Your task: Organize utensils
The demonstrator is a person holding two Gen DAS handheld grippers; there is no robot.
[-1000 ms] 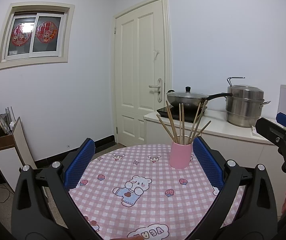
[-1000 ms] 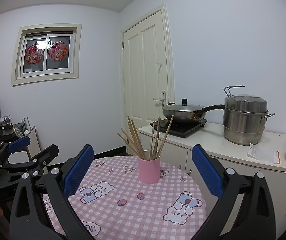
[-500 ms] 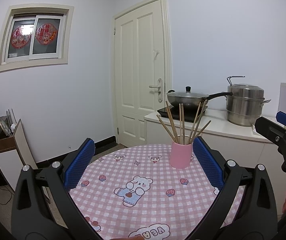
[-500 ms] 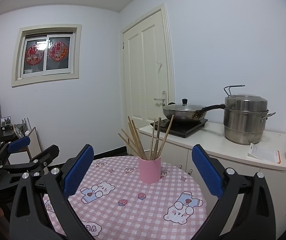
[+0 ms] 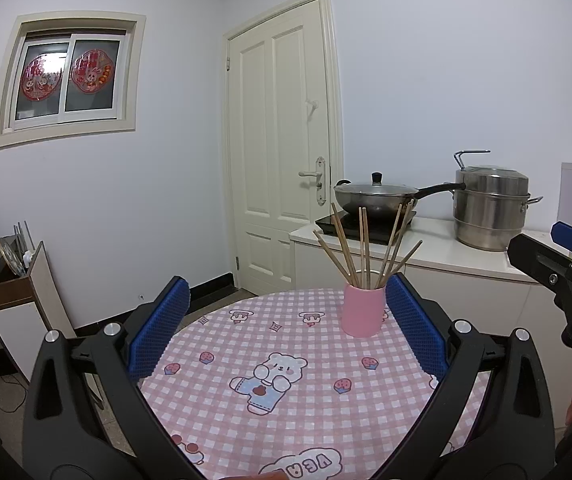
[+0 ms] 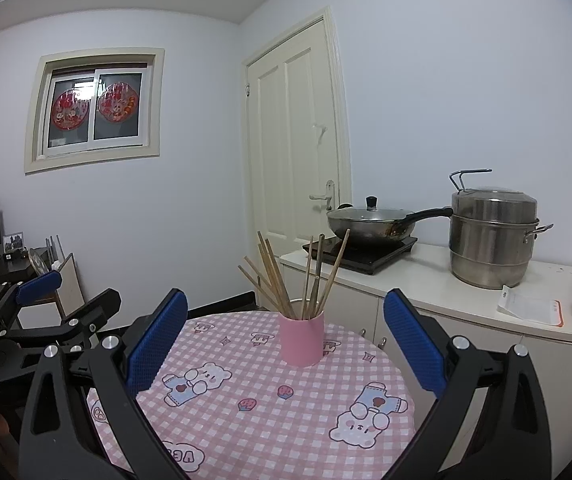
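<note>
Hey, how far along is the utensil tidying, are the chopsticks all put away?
Looks nearly done: the chopsticks all stand in the pink cup on the table, and none lie loose on the visible cloth. Nothing is in hand: the left gripper and right gripper are both open and empty, back from the cup. I see nothing left to collect, though the table's near edge is hidden.

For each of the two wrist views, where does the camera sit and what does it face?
Left wrist: behind the open left gripper, facing the pink cup; right gripper at right edge.
Right wrist: behind the open right gripper, facing the same cup; left gripper at left edge.
Shared: cup, chopsticks, checkered table, wok.
</note>
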